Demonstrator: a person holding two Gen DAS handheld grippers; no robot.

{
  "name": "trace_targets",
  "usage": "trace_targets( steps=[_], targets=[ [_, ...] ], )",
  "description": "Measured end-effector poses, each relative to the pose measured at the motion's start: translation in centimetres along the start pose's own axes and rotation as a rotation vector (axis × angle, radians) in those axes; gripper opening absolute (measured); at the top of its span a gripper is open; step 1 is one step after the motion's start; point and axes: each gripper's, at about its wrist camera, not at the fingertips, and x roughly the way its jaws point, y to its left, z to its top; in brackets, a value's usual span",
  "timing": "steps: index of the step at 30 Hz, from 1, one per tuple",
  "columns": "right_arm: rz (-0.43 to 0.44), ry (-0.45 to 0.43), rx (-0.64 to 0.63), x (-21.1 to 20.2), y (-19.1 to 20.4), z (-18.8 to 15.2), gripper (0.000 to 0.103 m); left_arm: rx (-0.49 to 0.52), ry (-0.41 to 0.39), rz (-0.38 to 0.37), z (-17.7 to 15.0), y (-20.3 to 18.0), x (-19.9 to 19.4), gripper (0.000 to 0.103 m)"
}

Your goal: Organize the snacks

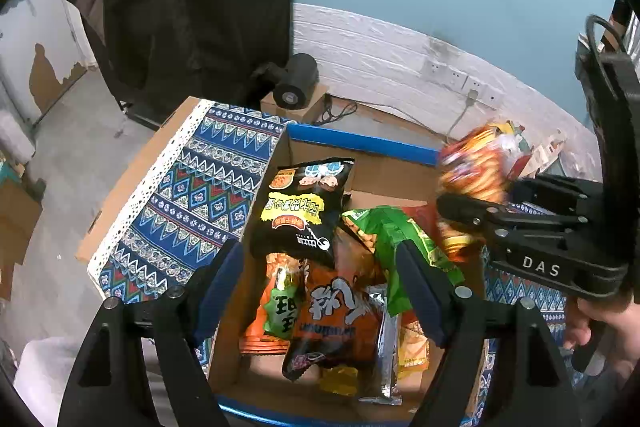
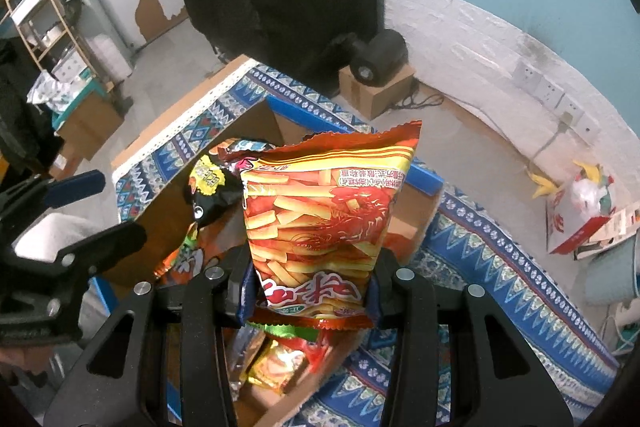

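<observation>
A cardboard box (image 1: pixel 304 151) with a blue rim holds several snack bags: a black bag (image 1: pixel 304 207), a green bag (image 1: pixel 396 239), an orange bag (image 1: pixel 336 315). My left gripper (image 1: pixel 320 279) is open and empty above the box. My right gripper (image 2: pixel 308 287) is shut on a red-orange shrimp-stick bag (image 2: pixel 320 215), held upright above the box's right side. It shows blurred in the left wrist view (image 1: pixel 472 167) with the right gripper (image 1: pixel 460 207). The black bag (image 2: pixel 212 191) and the box (image 2: pixel 168 223) lie behind it.
The box stands on a blue patterned cloth (image 1: pixel 192 195) over a cardboard-topped table. A black device (image 1: pixel 296 83) on a small carton sits by the white brick wall. A red-white bag (image 2: pixel 580 211) lies on the floor at right. A wooden shelf (image 2: pixel 48 19) stands far left.
</observation>
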Motion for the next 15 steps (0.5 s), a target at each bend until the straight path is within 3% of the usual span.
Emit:
trace_targets(
  steps=[2, 11, 15],
  targets=[
    [-0.002, -0.004, 0.003, 0.1, 0.0, 0.2, 0.059, 0.001, 0.004, 0.002, -0.1, -0.1, 0.0, 0.080],
    [-0.023, -0.077, -0.005, -3.0, 0.1, -0.1, 0.068, 0.025, -0.010, -0.016, -0.4, -1.1, -1.4, 0.080],
    [-0.062, -0.119, -0.012, -5.3, 0.5, -0.7, 0.073, 0.048, -0.046, -0.012, -0.6, -2.2, -2.9, 0.088]
  ],
)
